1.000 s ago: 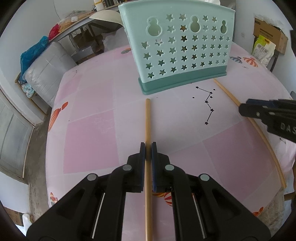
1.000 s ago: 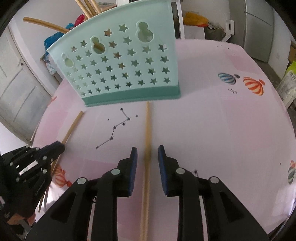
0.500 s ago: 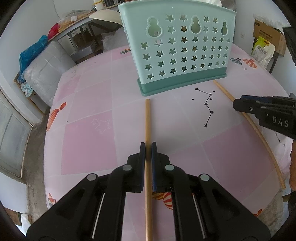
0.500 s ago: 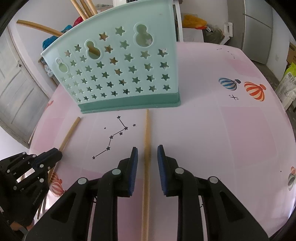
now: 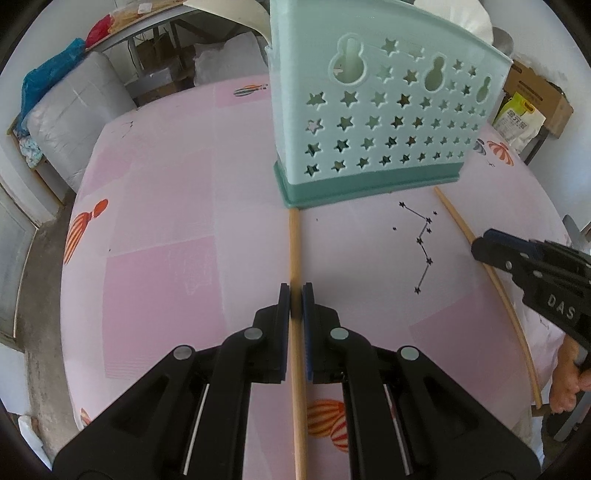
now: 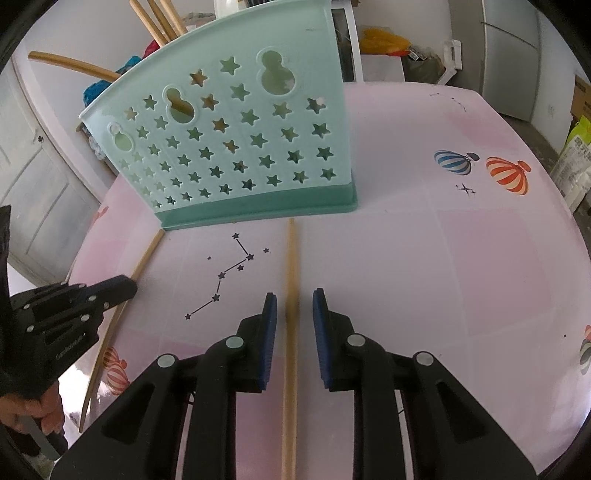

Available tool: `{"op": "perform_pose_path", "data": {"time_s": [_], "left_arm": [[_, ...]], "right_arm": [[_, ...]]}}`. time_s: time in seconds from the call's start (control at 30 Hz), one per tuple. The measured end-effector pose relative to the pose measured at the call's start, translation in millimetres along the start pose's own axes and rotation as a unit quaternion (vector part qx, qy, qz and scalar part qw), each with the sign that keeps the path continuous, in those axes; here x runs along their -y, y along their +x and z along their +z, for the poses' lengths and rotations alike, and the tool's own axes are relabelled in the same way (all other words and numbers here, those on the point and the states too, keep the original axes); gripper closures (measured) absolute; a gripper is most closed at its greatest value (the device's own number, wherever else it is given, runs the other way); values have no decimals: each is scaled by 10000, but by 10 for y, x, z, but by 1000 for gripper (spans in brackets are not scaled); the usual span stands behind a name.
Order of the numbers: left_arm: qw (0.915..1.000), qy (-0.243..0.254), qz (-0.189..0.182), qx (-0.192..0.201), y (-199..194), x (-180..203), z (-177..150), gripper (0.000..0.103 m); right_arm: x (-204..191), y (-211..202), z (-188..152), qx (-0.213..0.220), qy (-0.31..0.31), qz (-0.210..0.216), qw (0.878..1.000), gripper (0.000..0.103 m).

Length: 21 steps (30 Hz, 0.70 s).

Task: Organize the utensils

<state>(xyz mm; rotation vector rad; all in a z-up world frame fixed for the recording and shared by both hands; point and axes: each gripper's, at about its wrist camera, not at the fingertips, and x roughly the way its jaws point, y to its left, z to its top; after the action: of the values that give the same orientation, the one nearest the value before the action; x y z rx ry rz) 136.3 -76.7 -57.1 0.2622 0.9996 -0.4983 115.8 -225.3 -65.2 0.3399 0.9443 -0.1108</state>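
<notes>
My left claw (image 5: 295,301) is clamped on a long, thin wooden chopstick (image 5: 294,251); its blue pads pinch the stick on both sides, and the stick runs straight ahead of my fingertips until its far tip nearly touches the darker base of the mint-green plastic utensil holder with star-shaped cutouts (image 5: 373,122), which stands upright ahead and slightly right. My right claw (image 6: 294,306) straddles a second wooden chopstick (image 6: 291,258) lying on the pink balloon-printed tablecloth (image 6: 461,258), jaws parted with a gap on each side, not touching it. More wooden sticks (image 6: 159,18) stand in the holder.
</notes>
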Motion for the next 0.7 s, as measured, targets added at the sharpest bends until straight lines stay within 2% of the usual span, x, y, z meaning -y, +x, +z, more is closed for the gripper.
{"op": "perform_pose_path", "data": {"time_s": [0.3,0.7], "left_arm": [[9999,-10,99,83,69,-34,129,97],[9998,-26,196,89,23,64,17,98]], "right_arm": [[31,-6,-7,38,82,44,9999,83],[84,-11,-7,46,184,183,9997,83]]}}
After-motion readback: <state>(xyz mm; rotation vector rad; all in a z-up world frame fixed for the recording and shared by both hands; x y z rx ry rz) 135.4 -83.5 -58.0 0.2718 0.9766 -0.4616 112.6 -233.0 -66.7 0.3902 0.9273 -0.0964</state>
